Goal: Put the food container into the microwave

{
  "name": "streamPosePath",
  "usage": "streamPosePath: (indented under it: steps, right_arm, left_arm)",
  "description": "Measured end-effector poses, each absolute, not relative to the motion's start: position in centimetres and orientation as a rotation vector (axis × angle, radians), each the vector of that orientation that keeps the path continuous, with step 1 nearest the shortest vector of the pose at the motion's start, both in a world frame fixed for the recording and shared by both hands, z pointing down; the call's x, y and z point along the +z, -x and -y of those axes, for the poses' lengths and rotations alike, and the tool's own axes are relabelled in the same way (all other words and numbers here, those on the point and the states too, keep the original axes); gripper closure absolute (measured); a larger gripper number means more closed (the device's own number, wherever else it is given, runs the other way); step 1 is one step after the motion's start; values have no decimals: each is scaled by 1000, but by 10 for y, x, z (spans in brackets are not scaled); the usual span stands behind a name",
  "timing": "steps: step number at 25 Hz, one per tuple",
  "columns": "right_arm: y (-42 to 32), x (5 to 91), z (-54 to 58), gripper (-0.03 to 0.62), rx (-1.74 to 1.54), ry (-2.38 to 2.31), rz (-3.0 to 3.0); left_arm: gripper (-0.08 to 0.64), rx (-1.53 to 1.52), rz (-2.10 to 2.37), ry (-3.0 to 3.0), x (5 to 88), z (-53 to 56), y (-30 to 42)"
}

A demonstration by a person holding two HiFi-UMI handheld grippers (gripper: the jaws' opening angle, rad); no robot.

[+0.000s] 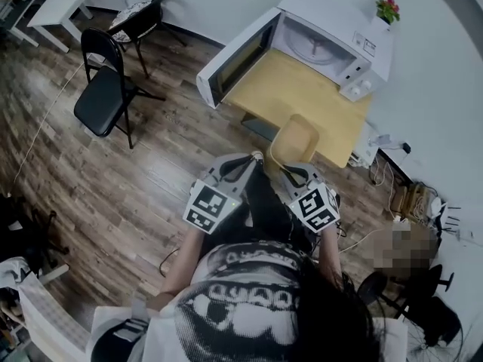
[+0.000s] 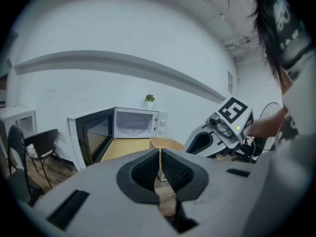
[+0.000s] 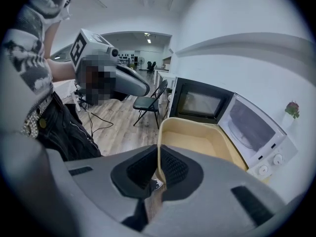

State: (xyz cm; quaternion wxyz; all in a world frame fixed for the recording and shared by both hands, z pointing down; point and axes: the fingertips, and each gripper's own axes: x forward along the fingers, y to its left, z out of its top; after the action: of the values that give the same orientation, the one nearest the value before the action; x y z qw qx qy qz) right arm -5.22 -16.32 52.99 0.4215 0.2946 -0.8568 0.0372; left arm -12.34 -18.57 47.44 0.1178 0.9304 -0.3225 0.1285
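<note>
A pale yellow food container (image 1: pixel 295 140) hangs in the air between my two grippers, just short of the wooden table (image 1: pixel 302 96). My left gripper (image 1: pixel 255 157) is shut on its left rim, which shows as a thin edge between the pads (image 2: pixel 148 169). My right gripper (image 1: pixel 287 171) is shut on the near rim, and the empty tub (image 3: pixel 197 141) stretches away from its jaws. The white microwave (image 1: pixel 321 45) stands at the table's far side with its door (image 1: pixel 234 60) swung wide open to the left. Its empty cavity and turntable (image 3: pixel 249 125) face me.
A small potted plant (image 1: pixel 388 10) stands on top of the microwave. Two black folding chairs (image 1: pixel 106 89) stand on the wood floor to the left. Cables and a power strip (image 1: pixel 407 198) lie on the floor at the right, by the wall.
</note>
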Motion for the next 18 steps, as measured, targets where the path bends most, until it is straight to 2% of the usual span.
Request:
streamPosePath:
  steps: [11, 18]
  right_arm:
    - [95, 533, 219, 569, 17, -600, 2226]
    - [69, 534, 271, 569, 31, -635, 2224]
  left_arm:
    - [549, 391, 1148, -2622, 478, 224, 172]
    - [549, 413, 1121, -2650, 473, 275, 148]
